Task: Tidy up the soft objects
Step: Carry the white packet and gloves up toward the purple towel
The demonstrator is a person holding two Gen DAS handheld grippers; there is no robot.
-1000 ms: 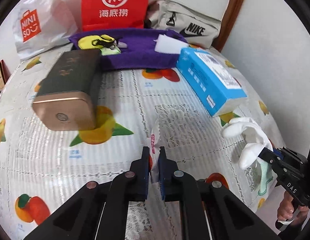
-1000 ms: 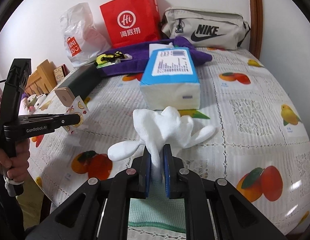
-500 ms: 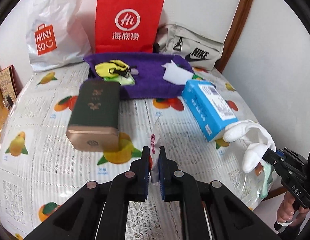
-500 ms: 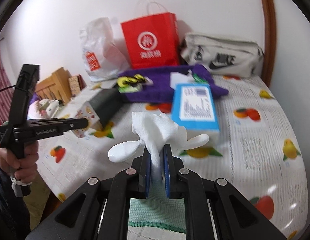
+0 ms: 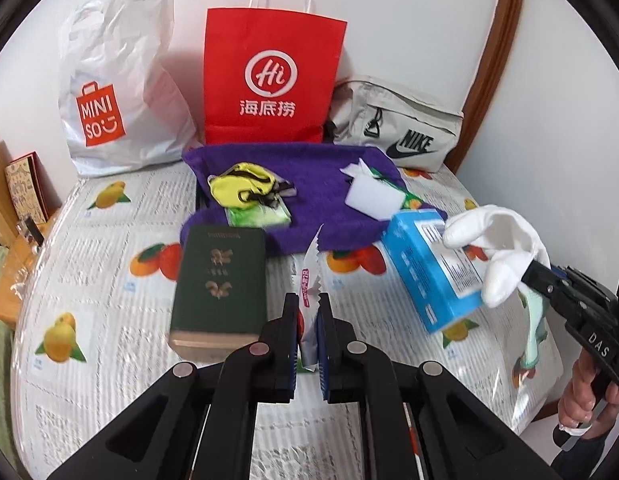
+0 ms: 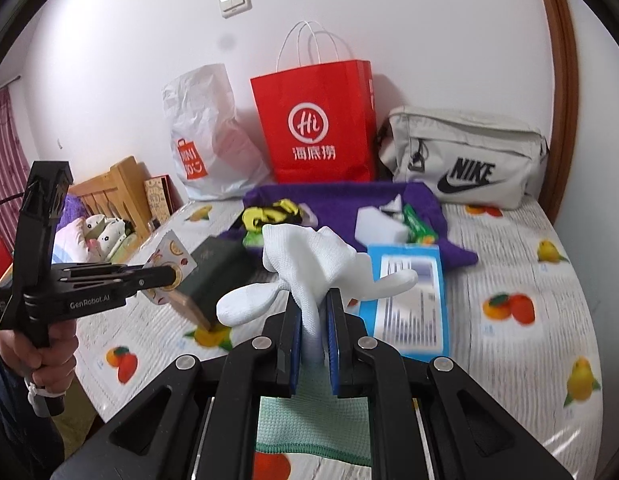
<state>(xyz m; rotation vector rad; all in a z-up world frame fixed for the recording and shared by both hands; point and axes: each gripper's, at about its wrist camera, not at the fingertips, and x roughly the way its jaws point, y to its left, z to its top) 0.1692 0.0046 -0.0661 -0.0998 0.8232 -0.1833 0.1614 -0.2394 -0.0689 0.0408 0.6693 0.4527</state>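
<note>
R claw (image 6: 313,312) is clamped on 1 white glove (image 6: 309,264), held up off the table, fingers splaying L and R. L claw (image 5: 307,312) is pinched on 1 small packet (image 5: 311,276), upright. Purple towel (image 5: 309,172) lies straight ahead of both, long axis running L-R; judging by the views, L claw is a bit nearer. On it: 1 yellow pouch (image 5: 241,184), 1 white sponge (image 5: 373,196). Nearer: 1 green box (image 5: 219,276), 1 blue tissue pack (image 5: 429,272).
</note>
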